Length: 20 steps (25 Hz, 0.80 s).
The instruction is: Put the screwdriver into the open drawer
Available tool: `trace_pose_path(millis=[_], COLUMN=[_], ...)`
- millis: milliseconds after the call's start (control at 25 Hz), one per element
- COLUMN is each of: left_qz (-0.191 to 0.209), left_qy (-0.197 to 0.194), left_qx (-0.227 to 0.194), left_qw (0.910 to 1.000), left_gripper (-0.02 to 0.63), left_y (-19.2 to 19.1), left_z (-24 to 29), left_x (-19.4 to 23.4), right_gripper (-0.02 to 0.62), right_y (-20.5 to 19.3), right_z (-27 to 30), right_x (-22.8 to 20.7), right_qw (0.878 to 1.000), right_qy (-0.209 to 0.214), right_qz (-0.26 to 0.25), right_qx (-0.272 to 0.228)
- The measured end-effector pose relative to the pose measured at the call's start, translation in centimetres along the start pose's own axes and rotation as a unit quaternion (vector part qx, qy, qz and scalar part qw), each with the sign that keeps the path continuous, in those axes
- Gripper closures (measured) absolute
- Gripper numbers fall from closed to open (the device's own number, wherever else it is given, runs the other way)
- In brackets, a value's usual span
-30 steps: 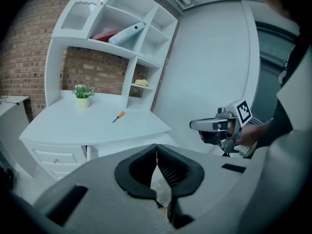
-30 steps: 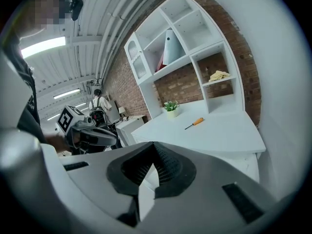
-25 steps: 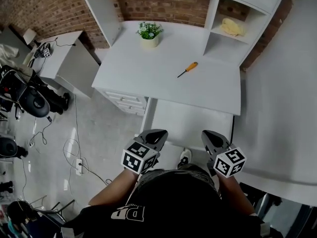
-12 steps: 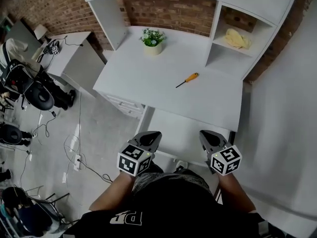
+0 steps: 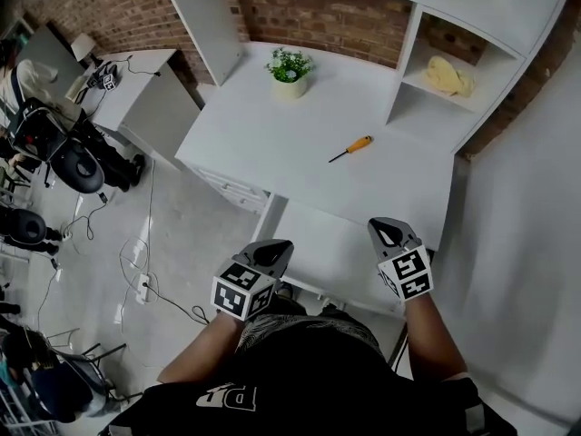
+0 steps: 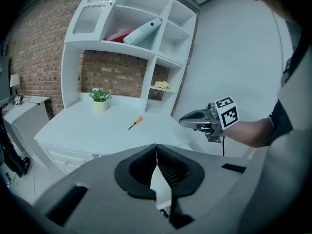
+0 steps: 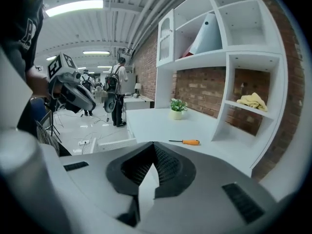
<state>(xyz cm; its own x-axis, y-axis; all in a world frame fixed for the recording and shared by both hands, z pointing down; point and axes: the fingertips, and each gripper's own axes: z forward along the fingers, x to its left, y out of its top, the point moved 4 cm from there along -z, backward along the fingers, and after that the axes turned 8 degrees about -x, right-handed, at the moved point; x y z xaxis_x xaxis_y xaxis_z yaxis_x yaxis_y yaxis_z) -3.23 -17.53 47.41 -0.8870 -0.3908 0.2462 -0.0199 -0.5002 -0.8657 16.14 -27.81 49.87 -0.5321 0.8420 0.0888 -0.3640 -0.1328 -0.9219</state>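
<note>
Brick wall (image 5: 309, 12) backs a workshop room. Its grey floor (image 5: 182, 234) carries trailing cables and, at far left, a side desk and chairs. White shelf unit (image 5: 472, 12) stands on a white bench (image 5: 263, 130), which is matte and bare except for two small items. Below the bench's near edge the open drawer (image 5: 336, 243) projects toward the person, and its interior appears empty. Left hand-held gripper (image 5: 275, 251) and right hand-held gripper (image 5: 388, 230) hang near the drawer's front, one at either side. Each has its jaws closed together on nothing. Potted plant (image 5: 290, 66) sits at the back of the bench, and a yellow cloth (image 5: 449, 74) lies in a shelf compartment. Screwdriver (image 5: 352, 148), orange-handled, lies flat on the bench toward the right. It is near the shelf compartments and well apart from both grippers. Task stage, as judged: nothing done. Reaching, grasping, carrying and placing into the drawer all remain.
</note>
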Motion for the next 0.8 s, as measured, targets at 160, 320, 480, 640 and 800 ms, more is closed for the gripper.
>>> trace_pose_path(millis=[160, 320, 480, 640, 800], left_qz=[-0.002, 0.001, 0.0, -0.008, -0.016], left_qy=[-0.011, -0.016, -0.021, -0.029, -0.03], left_qx=[0.004, 0.009, 0.016, 0.024, 0.03], left_qw=[0.9999, 0.9998, 0.9997, 0.9993, 0.999], left_gripper=[0.588, 0.588, 0.588, 0.588, 0.588], left_y=[0.4, 0.6, 0.6, 0.6, 0.7], left_z=[1.1, 1.7, 1.9, 2.1, 2.9], left_x=[1.4, 3.6, 6.1, 8.4, 10.5], right_gripper=[0.591, 0.591, 0.589, 0.544, 0.534], right_y=[-0.1, -0.3, -0.4, -0.5, -1.4], right_z=[2.1, 4.8, 7.9, 11.3, 15.1], right_x=[-2.1, -3.4, -4.6, -5.6, -7.6], right_qw=[0.996, 0.983, 0.966, 0.953, 0.936], right_qy=[-0.01, 0.005, 0.022, 0.031, 0.044], right_qz=[-0.071, -0.157, -0.221, -0.258, -0.29], right_qx=[0.043, 0.097, 0.133, 0.158, 0.194])
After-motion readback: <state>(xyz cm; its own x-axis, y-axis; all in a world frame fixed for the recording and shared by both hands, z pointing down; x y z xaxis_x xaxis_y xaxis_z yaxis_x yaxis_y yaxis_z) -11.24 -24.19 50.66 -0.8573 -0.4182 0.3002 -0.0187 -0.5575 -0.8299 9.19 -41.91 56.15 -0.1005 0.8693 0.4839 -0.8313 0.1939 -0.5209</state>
